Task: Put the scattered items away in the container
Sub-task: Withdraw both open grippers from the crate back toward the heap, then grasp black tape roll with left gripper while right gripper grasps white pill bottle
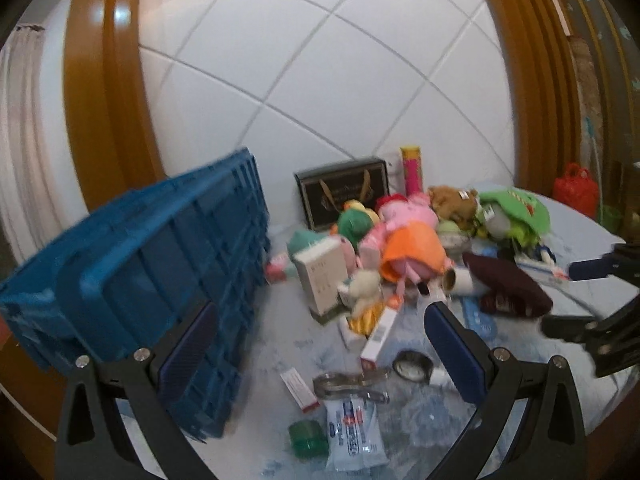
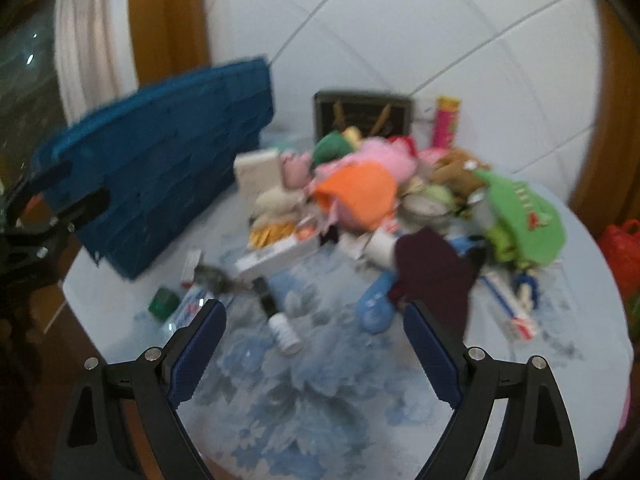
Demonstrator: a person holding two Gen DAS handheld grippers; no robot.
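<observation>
White tiled wall (image 1: 320,60); wooden frames (image 1: 104,92); red bag (image 1: 576,192), possibly plastic.

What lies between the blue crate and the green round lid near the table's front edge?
In the left wrist view, nothing: only bare tabletop separates the blue crate from the green lid. The wet-wipes pack lies on the lid's far side.

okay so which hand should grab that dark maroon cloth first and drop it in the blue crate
Probably the right. The right hand-held gripper is open with the maroon cloth just ahead of its right finger. The left hand-held gripper sits beside the blue crate, farther from the cloth.
</observation>
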